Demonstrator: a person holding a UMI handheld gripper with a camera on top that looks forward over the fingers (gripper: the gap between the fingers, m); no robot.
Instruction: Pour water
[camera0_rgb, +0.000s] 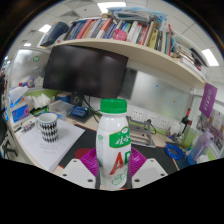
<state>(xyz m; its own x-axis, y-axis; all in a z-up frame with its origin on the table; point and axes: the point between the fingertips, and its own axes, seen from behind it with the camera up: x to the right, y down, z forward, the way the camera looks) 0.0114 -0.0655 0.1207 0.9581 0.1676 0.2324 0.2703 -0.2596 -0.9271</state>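
Observation:
A white plastic bottle (114, 140) with a green cap and a green and red label stands upright between my gripper's (113, 165) fingers. Both purple pads (88, 161) press against its lower sides, so the gripper is shut on it. The bottle's base is hidden below the fingers. A mug (48, 126) with a black and white pattern stands on white paper to the left, beyond the fingers.
A cluttered desk (70, 140) stretches ahead, with a dark monitor (85, 70) behind the bottle and a shelf of books (120, 32) above. A blue box (20, 112) sits far left. Small items lie on the right of the desk.

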